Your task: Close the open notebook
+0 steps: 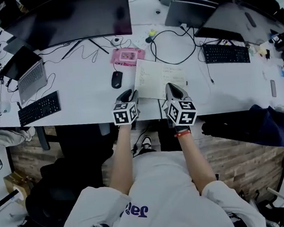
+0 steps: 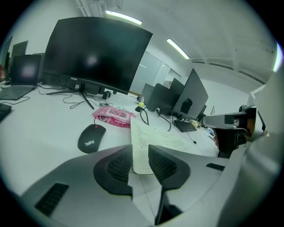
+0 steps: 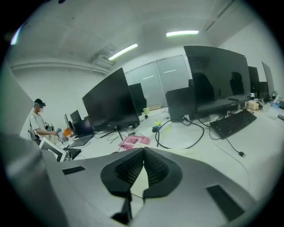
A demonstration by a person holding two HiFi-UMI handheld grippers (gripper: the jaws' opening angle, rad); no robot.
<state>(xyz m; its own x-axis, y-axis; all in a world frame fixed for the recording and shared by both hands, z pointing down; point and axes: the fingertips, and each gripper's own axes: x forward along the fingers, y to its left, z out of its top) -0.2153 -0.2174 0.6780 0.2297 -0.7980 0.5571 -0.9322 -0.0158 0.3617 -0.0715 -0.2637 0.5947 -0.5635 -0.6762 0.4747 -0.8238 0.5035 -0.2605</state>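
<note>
Both forearms reach forward, tilted down. Left gripper (image 1: pixel 129 93) stands released, the open white paper notebook (image 1: pixel 159 77) flat just beyond its fingertips. Right gripper (image 1: pixel 172 88) is clenched empty, hiding the notebook's near edge.

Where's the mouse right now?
Head view, centre-left: black mouse just left of the open notebook, nearer the person than the pink wipes pack.
</note>
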